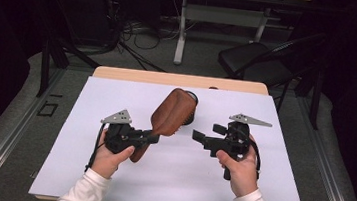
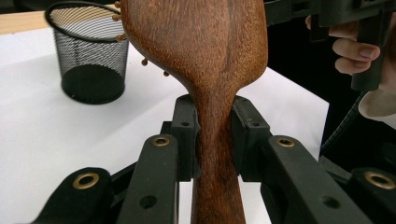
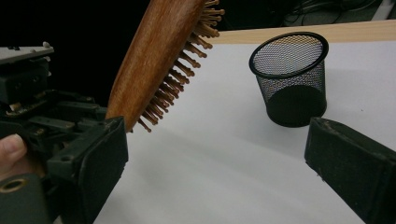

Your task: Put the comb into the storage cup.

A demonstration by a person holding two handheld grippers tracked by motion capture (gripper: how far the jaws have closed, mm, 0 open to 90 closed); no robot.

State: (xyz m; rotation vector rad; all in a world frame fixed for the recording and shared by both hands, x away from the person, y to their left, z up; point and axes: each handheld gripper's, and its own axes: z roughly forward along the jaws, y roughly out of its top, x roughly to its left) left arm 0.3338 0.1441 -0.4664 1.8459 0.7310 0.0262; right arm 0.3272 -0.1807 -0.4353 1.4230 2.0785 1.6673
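Carrying step: wooden hairbrush [image 1: 172, 112] clamped at handle by left gripper [image 1: 154, 138], lifted just before mesh cup [image 3: 290, 77]. Right gripper [image 1: 198, 135] released, empty. Next probably: handle down into cup.

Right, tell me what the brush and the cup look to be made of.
Brush: looks like wood, reddish-brown with visible grain and a smooth, slightly glossy finish; its pins seem wooden too, with rounded tips.
Cup: appears to be black metal mesh, matte, see-through walls, with a solid rim and base; a coated wire is likely, but the look leaves it open.
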